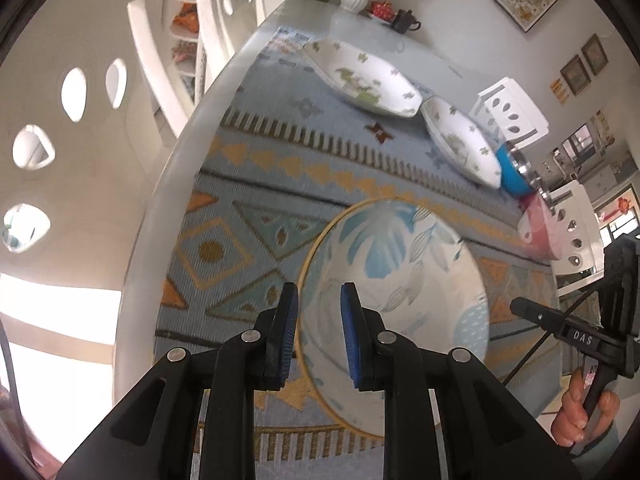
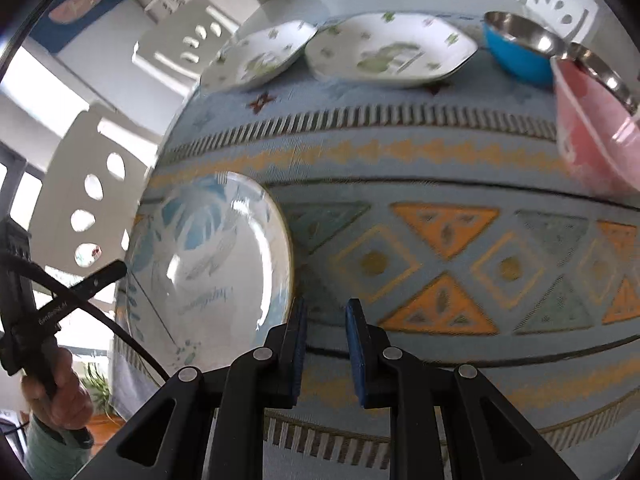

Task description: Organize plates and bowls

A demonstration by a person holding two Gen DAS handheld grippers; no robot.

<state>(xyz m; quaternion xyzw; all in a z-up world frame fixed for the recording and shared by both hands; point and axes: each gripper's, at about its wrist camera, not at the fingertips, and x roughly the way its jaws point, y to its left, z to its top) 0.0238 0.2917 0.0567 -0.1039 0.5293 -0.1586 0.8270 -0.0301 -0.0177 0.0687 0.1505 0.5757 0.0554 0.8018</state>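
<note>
Blue-leaf round plate lies alone under the left gripper. Both grippers are nearly shut, holding nothing. At twelve o'clock, two white plates and bowls still wait, unstacked.

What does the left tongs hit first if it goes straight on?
Probably the round leaf plate: the left tongs point down at its near part, nothing between. Depth is unclear.
</note>
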